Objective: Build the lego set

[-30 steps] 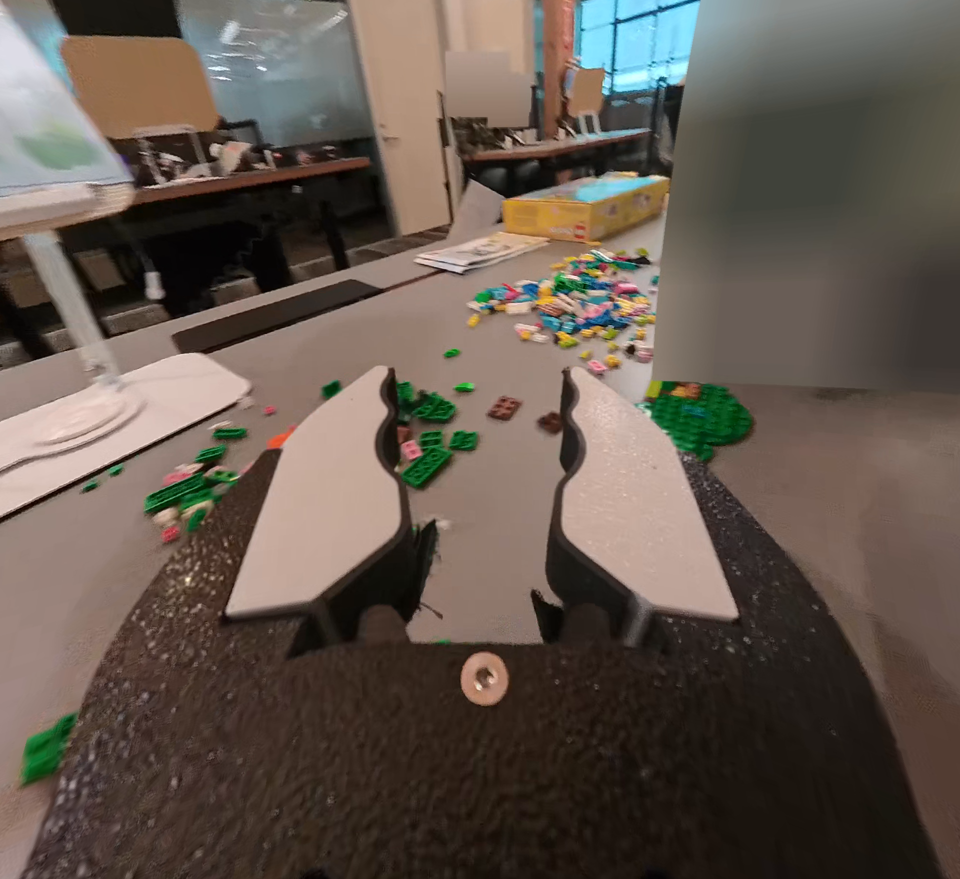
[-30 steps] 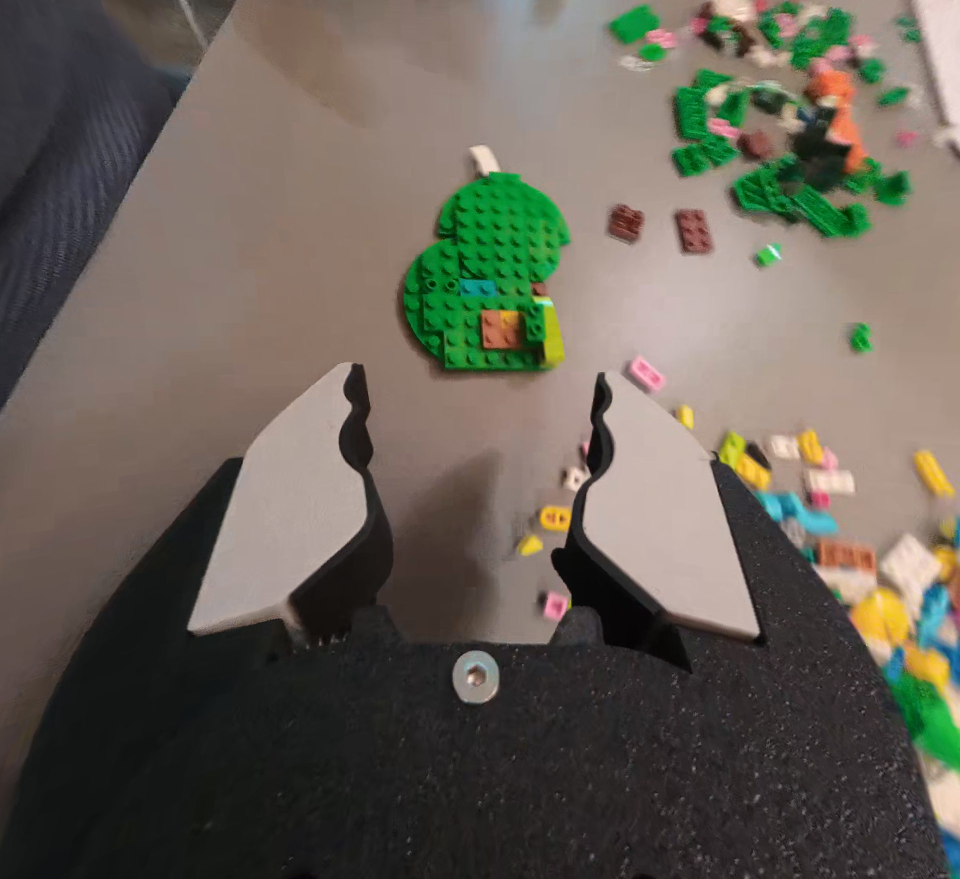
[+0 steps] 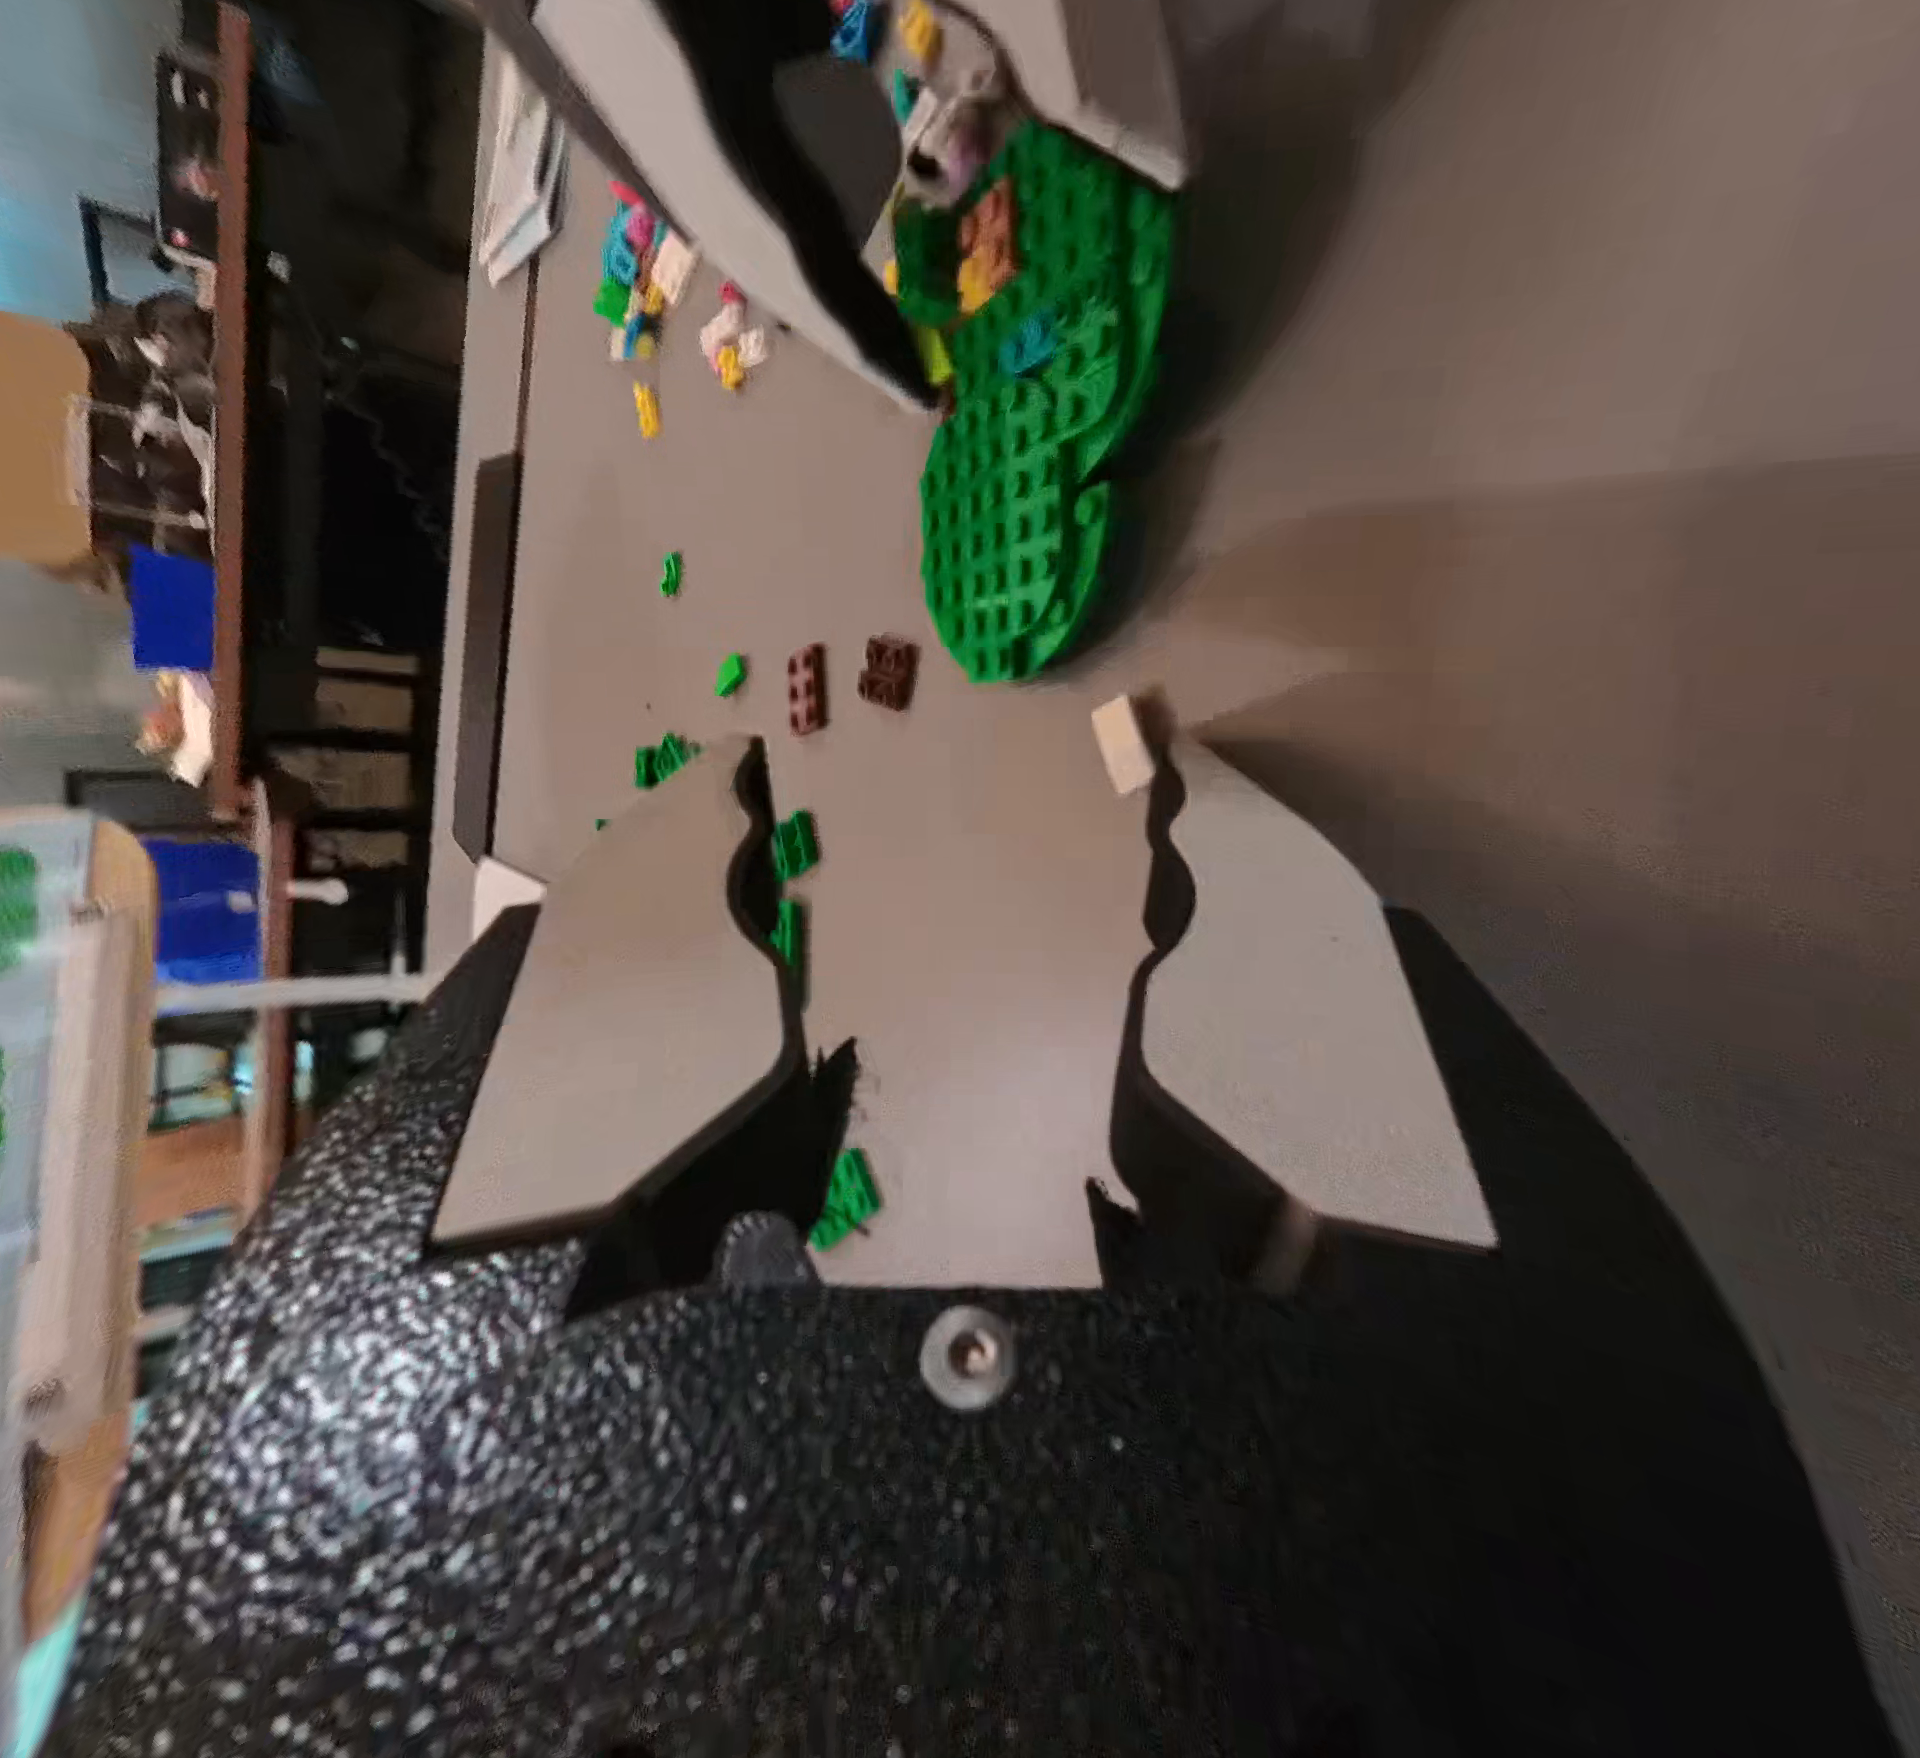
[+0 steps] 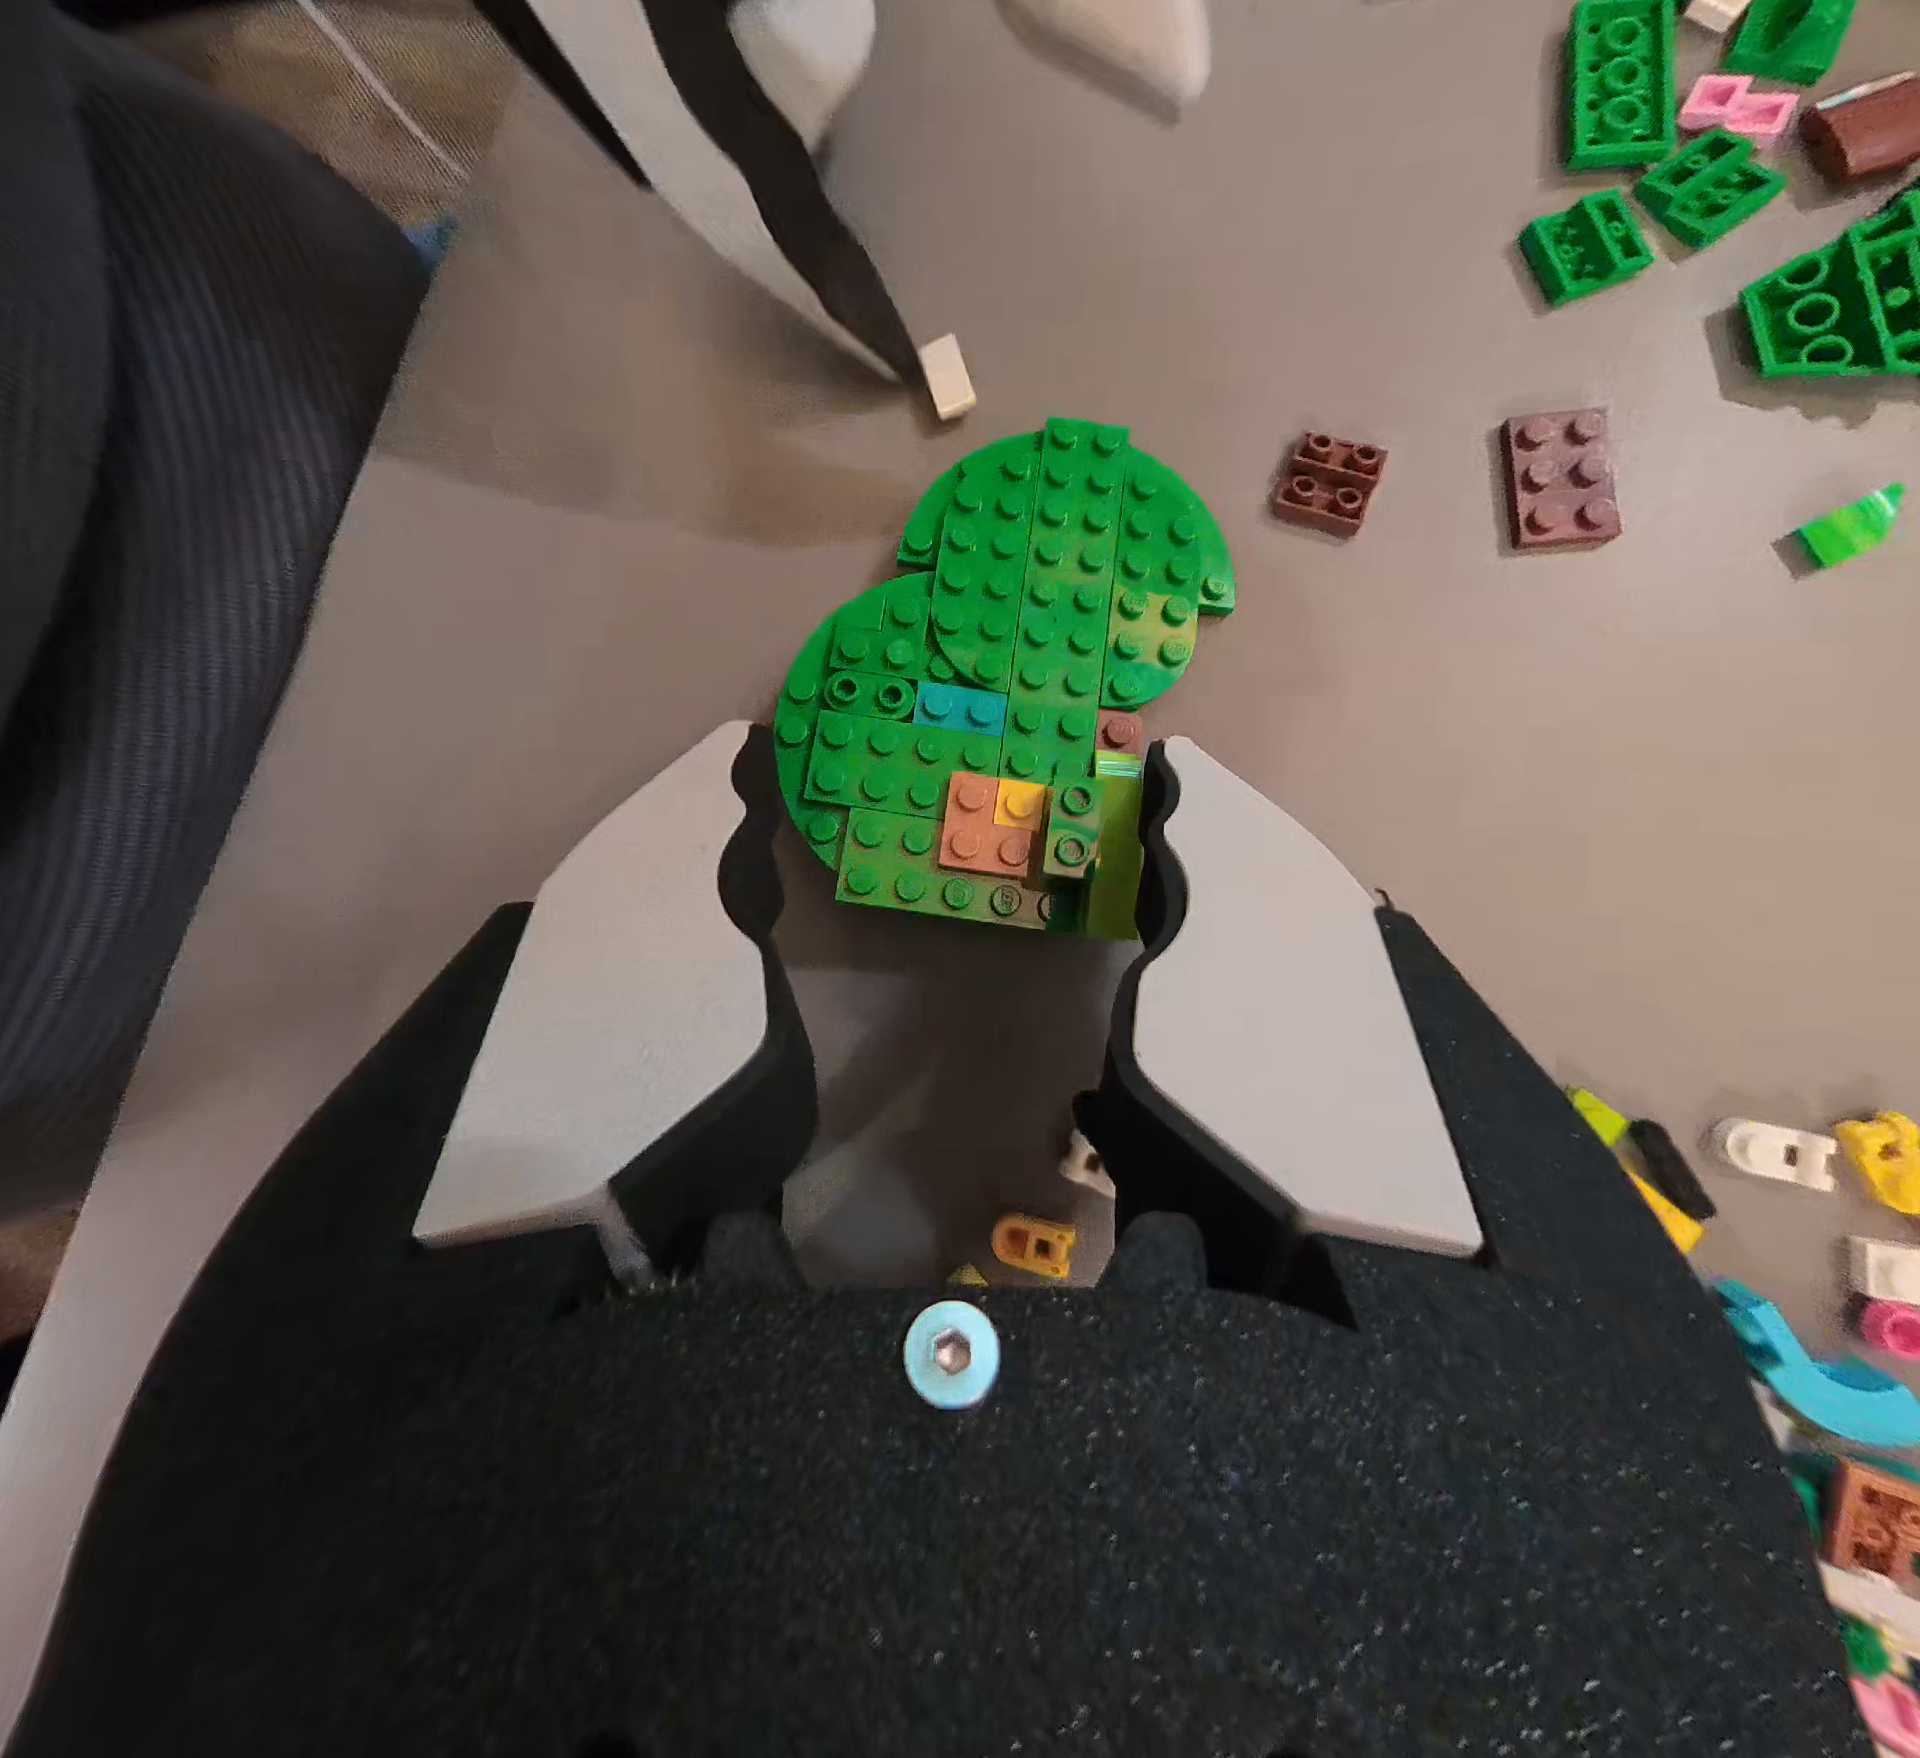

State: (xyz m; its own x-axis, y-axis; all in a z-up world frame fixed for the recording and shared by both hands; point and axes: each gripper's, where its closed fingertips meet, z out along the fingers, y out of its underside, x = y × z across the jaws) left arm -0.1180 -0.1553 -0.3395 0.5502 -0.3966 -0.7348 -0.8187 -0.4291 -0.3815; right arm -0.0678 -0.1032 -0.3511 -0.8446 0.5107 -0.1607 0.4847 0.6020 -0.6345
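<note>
At centre frame the right gripper (image 4: 951, 758), jaws wide, is straddling the green base plate (image 4: 1049, 586), and should be squaring up before closing, while the left gripper (image 3: 961, 763) is gaping too.

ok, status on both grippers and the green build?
Both open: right gripper straddling green baseplate build; left gripper near small white brick. Nothing gripped. Brown bricks alongside, clear.

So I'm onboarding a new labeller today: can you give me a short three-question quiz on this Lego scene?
1. True or false: the right gripper is shut on a brick.
2. Which colour are the two loose bricks right of the green base plate? A red, B brown, C blue.
3. What small piece lies by a fingertip of the left gripper?

Key: 1 false, its jaws are open; 2 B; 3 a white brick.
</note>
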